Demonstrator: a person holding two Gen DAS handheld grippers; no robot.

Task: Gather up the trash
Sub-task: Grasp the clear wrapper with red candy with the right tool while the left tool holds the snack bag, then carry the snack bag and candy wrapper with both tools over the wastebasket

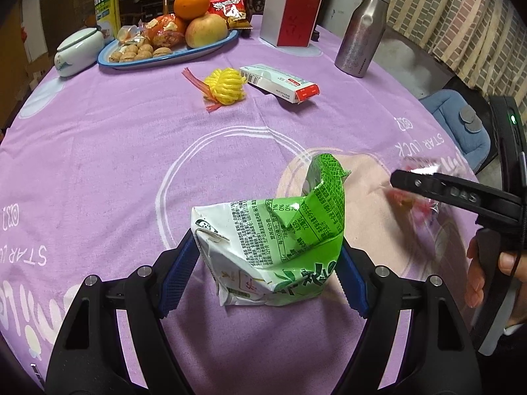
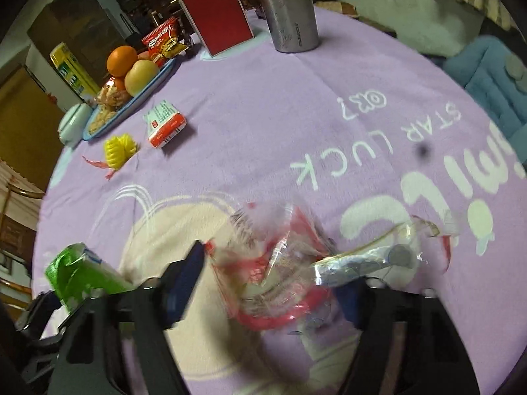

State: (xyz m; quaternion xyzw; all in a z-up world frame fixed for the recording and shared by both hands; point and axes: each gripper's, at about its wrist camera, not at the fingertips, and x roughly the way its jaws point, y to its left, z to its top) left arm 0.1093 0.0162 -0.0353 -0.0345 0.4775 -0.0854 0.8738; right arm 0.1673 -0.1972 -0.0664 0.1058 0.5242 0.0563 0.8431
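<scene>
A crumpled green and white carton (image 1: 280,230) stands on the purple tablecloth, and my left gripper (image 1: 266,240) is shut on it, blue pads pressed to both sides. The carton (image 2: 82,273) also shows at the lower left of the right wrist view. My right gripper (image 2: 273,270) hangs just to its right, jaws apart around a red and clear plastic wrapper (image 2: 280,283), which is blurred, with a slight gap at the left pad. A yellow foam net (image 1: 225,86) with red strips and a small white and red box (image 1: 280,82) lie further back.
At the far side stand a blue plate (image 1: 210,51) of fruit and nuts, a white lidded jar (image 1: 77,52), a red and white box (image 1: 290,16) and a steel bottle (image 1: 360,29). A blue cushioned seat (image 1: 461,125) sits past the table's right edge.
</scene>
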